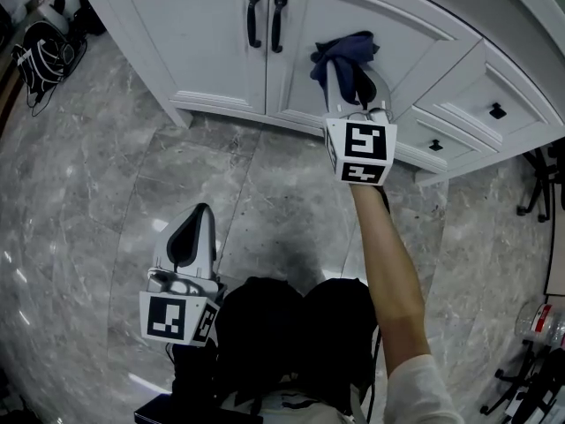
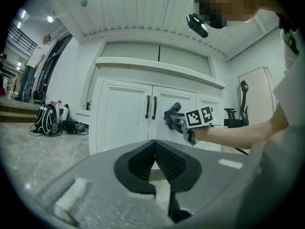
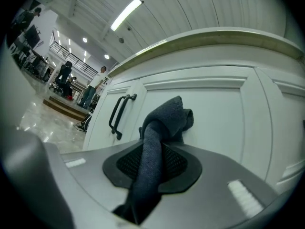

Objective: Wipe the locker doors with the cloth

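A dark blue-grey cloth (image 1: 344,62) is bunched against the white right-hand locker door (image 1: 353,25), just right of the black handles (image 1: 266,20). My right gripper (image 1: 353,91) is shut on the cloth (image 3: 159,137), whose tail hangs down between the black pads. From the left gripper view the cloth (image 2: 172,117) shows pressed on the door beside the handles (image 2: 151,107). My left gripper (image 1: 192,237) hangs low over the floor, well back from the lockers; its jaws are shut, with nothing between them (image 2: 154,152).
White drawers (image 1: 468,122) with black knobs stand right of the doors. Bags and cables (image 1: 40,47) lie at the far left on the grey marble floor (image 1: 106,201). An office chair (image 1: 543,184) stands at the right. People stand far off at the left.
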Action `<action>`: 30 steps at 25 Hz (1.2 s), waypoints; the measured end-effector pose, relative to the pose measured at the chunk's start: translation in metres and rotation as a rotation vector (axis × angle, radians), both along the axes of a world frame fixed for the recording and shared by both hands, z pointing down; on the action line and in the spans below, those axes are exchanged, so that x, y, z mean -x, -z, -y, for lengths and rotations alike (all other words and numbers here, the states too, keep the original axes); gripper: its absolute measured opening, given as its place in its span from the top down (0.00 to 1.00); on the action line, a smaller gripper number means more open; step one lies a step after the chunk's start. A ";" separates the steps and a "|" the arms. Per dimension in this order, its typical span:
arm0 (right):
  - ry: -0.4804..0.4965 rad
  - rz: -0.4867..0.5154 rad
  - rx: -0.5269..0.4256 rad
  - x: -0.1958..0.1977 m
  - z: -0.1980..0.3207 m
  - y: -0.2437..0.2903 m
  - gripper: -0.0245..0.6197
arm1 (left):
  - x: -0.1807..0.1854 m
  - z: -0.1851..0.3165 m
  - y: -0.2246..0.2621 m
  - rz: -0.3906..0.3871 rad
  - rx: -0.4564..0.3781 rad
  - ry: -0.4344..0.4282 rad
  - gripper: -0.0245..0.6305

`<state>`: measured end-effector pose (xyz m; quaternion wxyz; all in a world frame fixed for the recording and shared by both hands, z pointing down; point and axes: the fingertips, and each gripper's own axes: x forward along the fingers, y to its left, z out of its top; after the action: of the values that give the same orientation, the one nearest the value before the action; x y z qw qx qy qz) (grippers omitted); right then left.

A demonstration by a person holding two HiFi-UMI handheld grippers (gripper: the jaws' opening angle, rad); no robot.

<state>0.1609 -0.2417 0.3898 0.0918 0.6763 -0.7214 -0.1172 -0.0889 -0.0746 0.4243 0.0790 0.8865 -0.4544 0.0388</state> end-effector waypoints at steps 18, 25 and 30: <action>0.086 -0.088 0.107 0.048 0.020 -0.054 0.83 | 0.015 0.001 -0.004 0.004 0.010 0.016 0.96; 0.054 -0.133 0.133 0.022 0.008 -0.066 0.83 | 0.011 0.000 -0.003 0.013 0.005 0.018 0.96; 0.017 -0.171 0.145 -0.009 -0.007 -0.070 0.83 | 0.002 -0.001 -0.002 0.015 0.000 0.010 0.96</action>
<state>0.1700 -0.2351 0.4595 0.2006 0.6492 -0.7233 -0.1229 -0.0905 -0.0736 0.4260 0.0756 0.8839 -0.4593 0.0452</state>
